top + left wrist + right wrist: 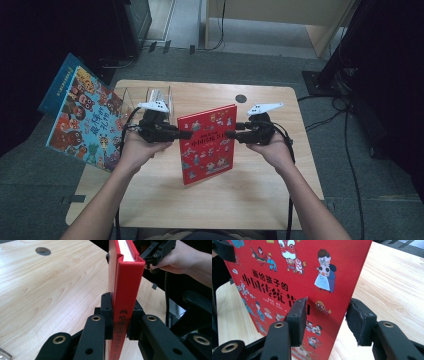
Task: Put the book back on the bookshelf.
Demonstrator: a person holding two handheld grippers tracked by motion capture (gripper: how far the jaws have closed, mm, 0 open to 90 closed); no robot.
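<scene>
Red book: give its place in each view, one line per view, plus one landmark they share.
High view: red book stands at table centre, between both grippers.
Left gripper view: its spine faces the camera, centre, rising from the bottom edge.
Right gripper view: its cover spans the upper left.
Shared landmark: the wooden table; its round hole shows in the high and left gripper views.

Your bare forearms, no sleeves in view, your left black two-jaw gripper (186, 134) and right black two-jaw gripper (229, 134), each topped with a pale grey three-cornered plate, brass-ringed pivot screws, worn dark pads, black trailing cables.
</scene>
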